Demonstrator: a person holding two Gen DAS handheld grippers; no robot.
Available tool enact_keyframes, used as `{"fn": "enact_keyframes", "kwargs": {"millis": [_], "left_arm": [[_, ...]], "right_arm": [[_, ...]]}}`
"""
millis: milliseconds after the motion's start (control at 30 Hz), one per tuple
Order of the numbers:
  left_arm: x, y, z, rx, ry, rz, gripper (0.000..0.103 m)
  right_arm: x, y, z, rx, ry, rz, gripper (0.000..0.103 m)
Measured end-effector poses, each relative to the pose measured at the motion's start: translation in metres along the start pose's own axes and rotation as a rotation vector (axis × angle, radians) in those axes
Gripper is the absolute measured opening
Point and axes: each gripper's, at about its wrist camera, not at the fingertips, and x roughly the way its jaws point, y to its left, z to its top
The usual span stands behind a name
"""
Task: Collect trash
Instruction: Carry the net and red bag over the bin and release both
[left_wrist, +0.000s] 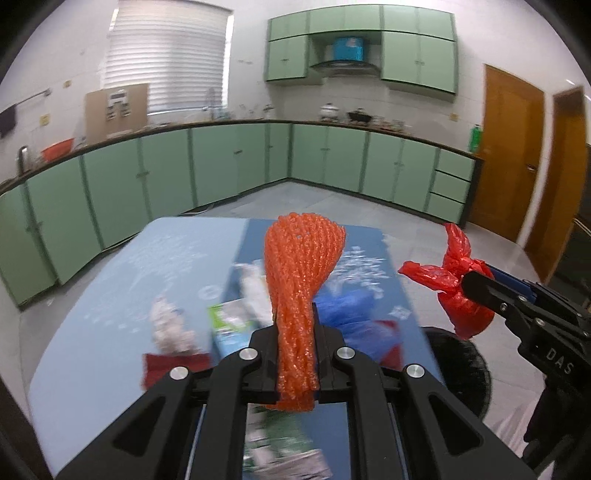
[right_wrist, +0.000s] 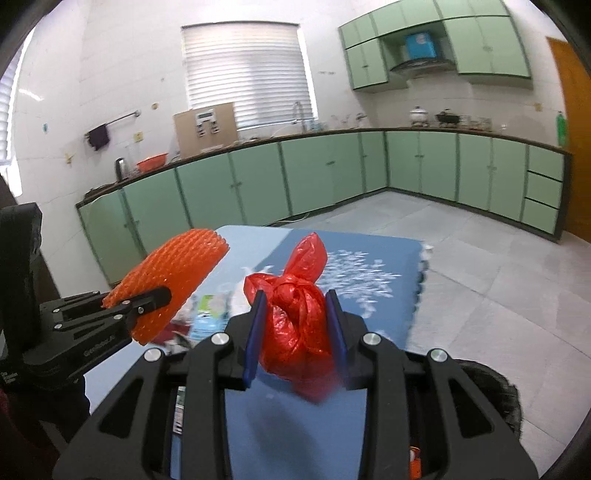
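Left gripper (left_wrist: 295, 343) clamps orange foam net (left_wrist: 301, 280) (right gripper (right_wrist: 295, 325): red bag (right_wrist: 295, 325)).

The left gripper (left_wrist: 295, 332) and right gripper (right_wrist: 295, 321) point slightly downward side by side, jaws clamped.

Foam net (left_wrist: 299, 280) left of knotted bag (left_wrist: 461, 291), both above table (left_wrist: 110, 295), litter (left_wrist: 170, 325) seemingly beneath.
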Motion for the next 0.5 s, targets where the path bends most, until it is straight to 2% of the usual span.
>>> {"fn": "enact_keyframes", "kwargs": {"millis": [267,500], "left_arm": [[0.018,-0.062,0.007,0.065,0.006,-0.141,0.011],[0.044,-0.113,0.009,0.107,0.034,-0.25,0.011]], "right_arm": [[-0.031,-0.061,-0.008,0.056,-0.021,-0.138,0.031],[-0.046,-0.113,-0.03,0.113,-0.009,-0.238,0.031]]}}
